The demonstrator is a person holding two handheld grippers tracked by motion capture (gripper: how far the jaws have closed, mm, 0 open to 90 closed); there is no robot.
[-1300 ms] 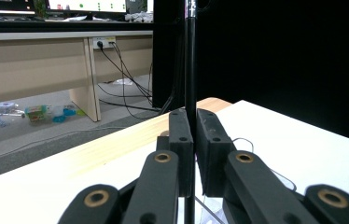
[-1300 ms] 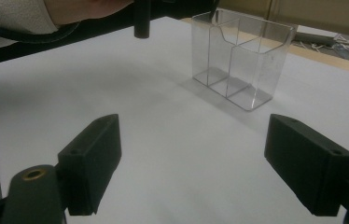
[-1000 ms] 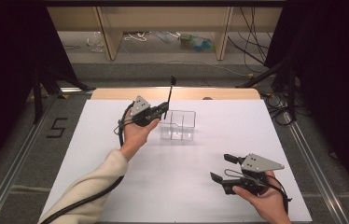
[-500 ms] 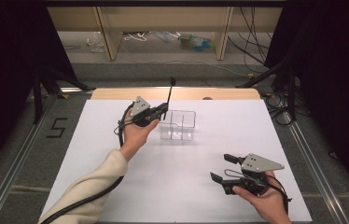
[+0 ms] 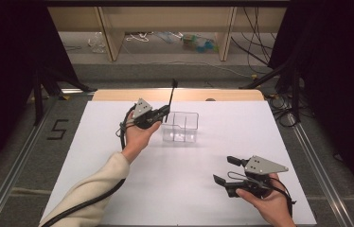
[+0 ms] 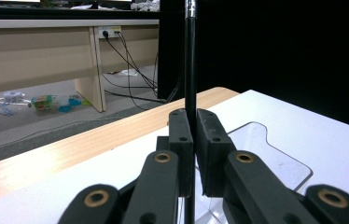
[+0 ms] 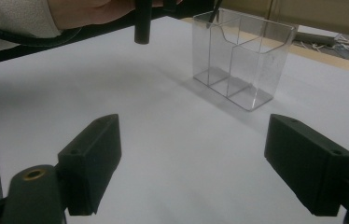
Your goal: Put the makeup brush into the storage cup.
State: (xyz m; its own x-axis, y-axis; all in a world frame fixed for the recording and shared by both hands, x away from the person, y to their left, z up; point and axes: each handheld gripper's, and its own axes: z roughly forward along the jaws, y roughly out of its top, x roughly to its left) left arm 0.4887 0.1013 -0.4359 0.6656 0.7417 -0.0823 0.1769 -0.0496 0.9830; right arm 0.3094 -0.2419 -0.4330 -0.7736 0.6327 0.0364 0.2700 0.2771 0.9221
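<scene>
Pen [image 5: 171, 96] in left tongs [image 5: 164, 112], touching clear organizer [image 5: 181, 126].

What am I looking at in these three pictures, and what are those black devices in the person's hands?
No robot arm here: a person holds a pair of hand-held tongs in each hand, and each pair carries its own camera. One picture comes from a fixed camera above the white-covered table; the other two look along each pair's black jaws.

On the table stands a clear plastic box with compartments, seen close up from the right tongs' camera.

The left tongs are shut on a thin black rod, held upright at the box's near-left corner; whether its lower end is inside the box is hard to tell.

The right tongs are held low over the table's near right part, jaws wide open, holding nothing.
</scene>
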